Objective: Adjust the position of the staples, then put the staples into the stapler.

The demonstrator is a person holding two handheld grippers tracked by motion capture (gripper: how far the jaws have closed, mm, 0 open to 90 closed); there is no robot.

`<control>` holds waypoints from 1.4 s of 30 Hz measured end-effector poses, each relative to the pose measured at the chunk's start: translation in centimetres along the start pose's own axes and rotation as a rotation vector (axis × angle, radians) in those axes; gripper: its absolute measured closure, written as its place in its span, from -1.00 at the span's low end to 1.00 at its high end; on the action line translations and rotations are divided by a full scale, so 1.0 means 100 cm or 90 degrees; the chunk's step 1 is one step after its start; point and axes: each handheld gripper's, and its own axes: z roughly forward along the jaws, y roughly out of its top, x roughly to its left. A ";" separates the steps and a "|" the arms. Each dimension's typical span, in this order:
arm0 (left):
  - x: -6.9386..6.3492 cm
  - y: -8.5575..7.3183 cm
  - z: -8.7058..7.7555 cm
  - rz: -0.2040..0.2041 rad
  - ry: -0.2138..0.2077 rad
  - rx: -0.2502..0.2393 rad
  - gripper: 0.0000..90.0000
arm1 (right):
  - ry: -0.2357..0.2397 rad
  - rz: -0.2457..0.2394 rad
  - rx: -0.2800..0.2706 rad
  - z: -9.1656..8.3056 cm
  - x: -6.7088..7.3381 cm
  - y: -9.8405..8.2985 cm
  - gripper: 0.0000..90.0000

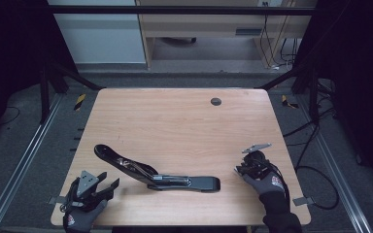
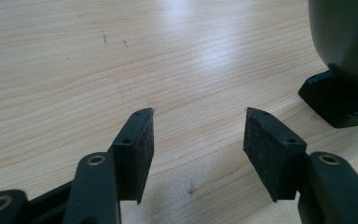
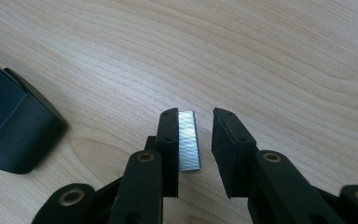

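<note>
In the left gripper view, the stapler (image 2: 342, 60) is cut off by the top and right edges, so that only a grey body part and a black foot can be seen. In the right gripper view, the stapler's dark rounded end (image 3: 14, 130) is cut off by the left edge. The strip of staples (image 3: 189, 140) is partly hidden behind one jaw pad; whether the other pad is touched cannot be told. In the high view, the left hand (image 1: 80, 216) is cut off by the bottom edge.
</note>
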 end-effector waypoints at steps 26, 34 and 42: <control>0.000 0.000 0.002 0.003 -0.003 0.005 -0.06 | 0.002 -0.018 0.041 0.010 0.004 0.005 0.69; -0.001 0.000 0.002 0.006 -0.003 0.007 -0.06 | 0.007 -0.017 0.049 0.011 0.005 0.004 0.74; -0.001 0.000 0.002 0.007 -0.001 0.007 -0.06 | 0.027 -0.050 0.016 -0.003 0.010 0.009 0.74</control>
